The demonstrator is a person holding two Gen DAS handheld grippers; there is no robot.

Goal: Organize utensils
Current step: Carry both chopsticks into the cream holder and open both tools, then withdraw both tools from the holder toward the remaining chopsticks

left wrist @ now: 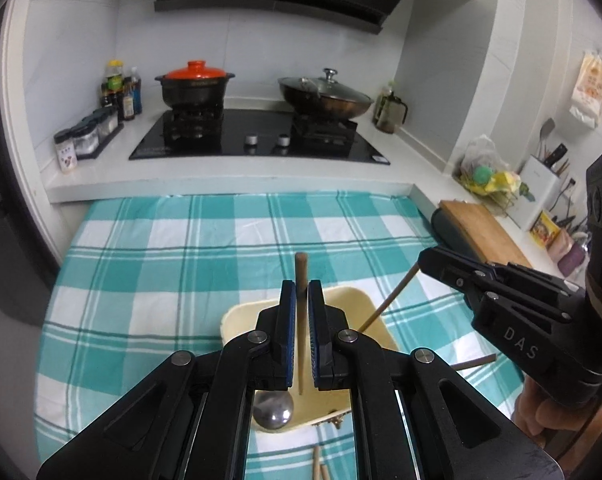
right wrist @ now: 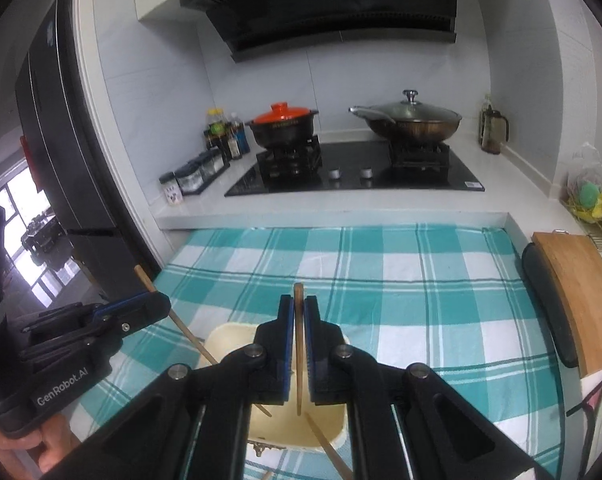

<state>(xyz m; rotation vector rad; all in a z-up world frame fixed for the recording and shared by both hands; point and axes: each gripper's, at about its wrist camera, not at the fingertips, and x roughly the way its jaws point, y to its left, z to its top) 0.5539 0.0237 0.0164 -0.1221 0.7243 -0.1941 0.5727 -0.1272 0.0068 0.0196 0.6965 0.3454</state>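
Holding one chopstick apiece, both grippers hang over the cream holder (left wrist: pixel 375 312), which stands on the checked cloth (left wrist: pixel 173 248). Left gripper (left wrist: pixel 301 334): jaws nearly closed, pinching a dark chopstick (left wrist: pixel 300 276) near its upper end, tip hanging down inside the holder's mouth; likely held high so the stick drops in point first. Right gripper (right wrist: pixel 298 346): jaws likewise clamped on a pale chopstick (right wrist: pixel 299 320), upright, tip low over the holder (right wrist: pixel 221 336). Both tools point forward and down, converging from either side, close together but apart. A metal spoon bowl (left wrist: pixel 273 410) sits at the holder's near edge. More sticks (left wrist: pixel 320 466) lie loose on the cloth. Judged step: lowering and releasing both.
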